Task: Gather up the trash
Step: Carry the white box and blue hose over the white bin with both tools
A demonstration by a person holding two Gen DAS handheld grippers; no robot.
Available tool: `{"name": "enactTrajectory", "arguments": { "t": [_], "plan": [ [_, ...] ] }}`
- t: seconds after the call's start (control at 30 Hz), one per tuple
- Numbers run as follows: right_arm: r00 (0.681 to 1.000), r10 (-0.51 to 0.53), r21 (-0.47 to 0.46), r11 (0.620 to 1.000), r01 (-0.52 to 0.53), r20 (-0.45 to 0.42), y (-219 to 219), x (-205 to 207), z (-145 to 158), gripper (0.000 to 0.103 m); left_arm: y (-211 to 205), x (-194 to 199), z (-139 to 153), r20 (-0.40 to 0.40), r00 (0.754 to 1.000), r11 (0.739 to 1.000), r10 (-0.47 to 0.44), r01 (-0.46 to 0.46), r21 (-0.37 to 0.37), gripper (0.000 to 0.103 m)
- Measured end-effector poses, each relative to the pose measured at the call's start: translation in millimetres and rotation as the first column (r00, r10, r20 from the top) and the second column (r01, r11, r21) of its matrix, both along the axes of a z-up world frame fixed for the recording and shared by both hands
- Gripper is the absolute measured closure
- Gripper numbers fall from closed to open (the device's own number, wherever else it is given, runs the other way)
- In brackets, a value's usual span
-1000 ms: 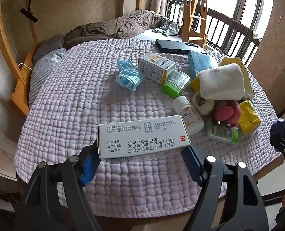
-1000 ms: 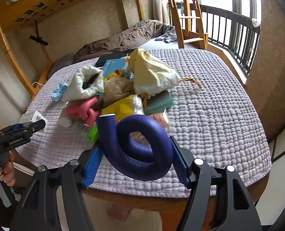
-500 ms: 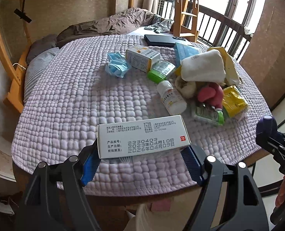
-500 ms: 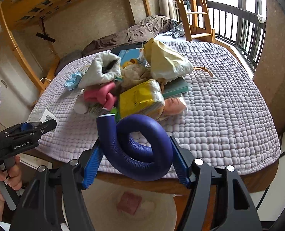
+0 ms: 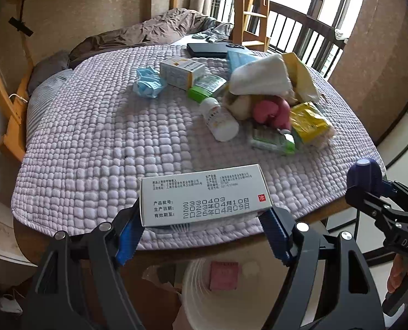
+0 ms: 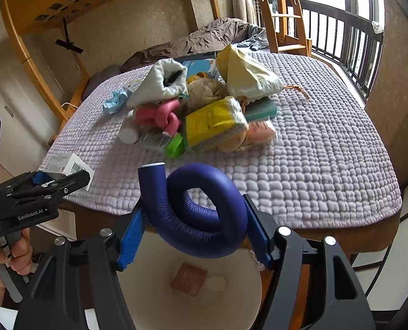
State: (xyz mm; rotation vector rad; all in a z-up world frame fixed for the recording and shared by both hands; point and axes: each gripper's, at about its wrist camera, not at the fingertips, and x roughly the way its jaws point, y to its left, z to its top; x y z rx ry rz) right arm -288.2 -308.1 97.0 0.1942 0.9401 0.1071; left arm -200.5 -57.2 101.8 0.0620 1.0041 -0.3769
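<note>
Bin point(image 6: 148, 288) now under both tools; bed point(image 5: 93, 137) behind.

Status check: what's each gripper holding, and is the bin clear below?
Left gripper shut on medicine box. Right gripper shut on blue foam curler. Both above white bin; nothing blocking the drop.

Both grippers drawn back off the bed point(image 5: 99, 126), white bin point(image 6: 154, 283) now showing below box point(image 5: 204, 195) and blue coil point(image 6: 198, 211)
</note>
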Motion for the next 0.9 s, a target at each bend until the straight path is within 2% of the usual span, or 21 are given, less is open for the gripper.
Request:
{"name": "enactTrajectory", "arguments": {
  "t": [0.9],
  "plan": [
    [0.997,0.048,0.008,0.999,-0.047,-0.057,16,-40,-4,0.038,-14,-43,-2,-0.037,0.994,0.994,-0.105,0.106,0.029,0.025]
  ]
}}
